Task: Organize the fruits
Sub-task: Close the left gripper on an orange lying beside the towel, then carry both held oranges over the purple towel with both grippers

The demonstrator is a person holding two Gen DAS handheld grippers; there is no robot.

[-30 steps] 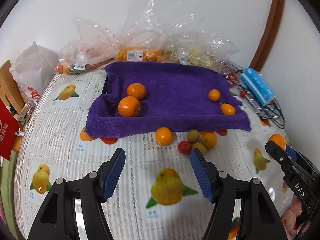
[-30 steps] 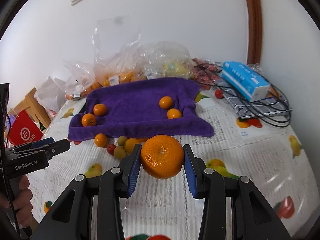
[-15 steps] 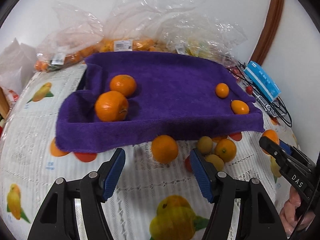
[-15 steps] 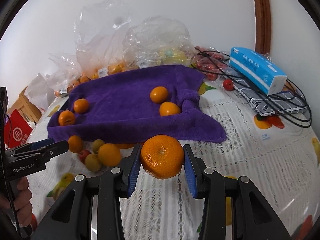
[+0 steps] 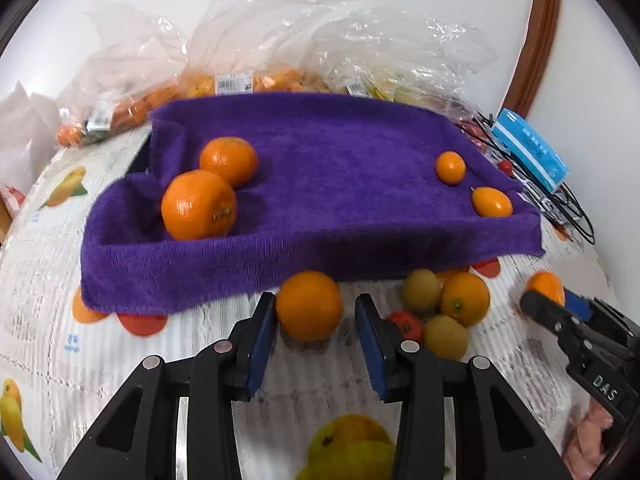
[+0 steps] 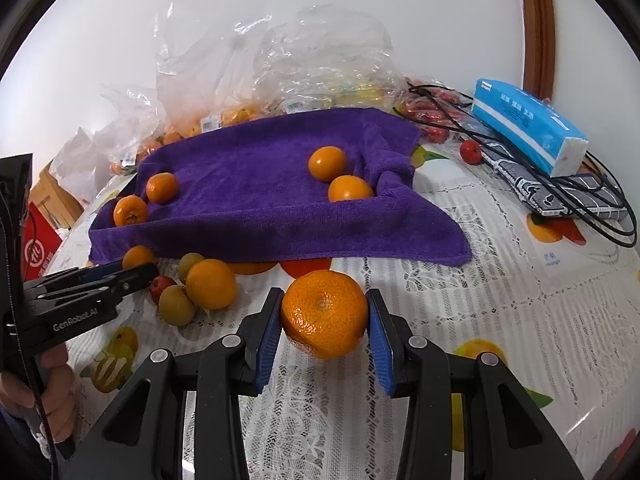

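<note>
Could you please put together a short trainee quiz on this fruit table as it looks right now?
1. How many oranges lie on the purple towel?
2. True or false: the right gripper is empty.
3. In the right wrist view, the blue tissue pack lies: A) on the towel; B) right of the towel, apart from it; C) inside a plastic bag.

Key:
1. Four, two near each end.
2. False: it is shut on a mandarin.
3. B.
</note>
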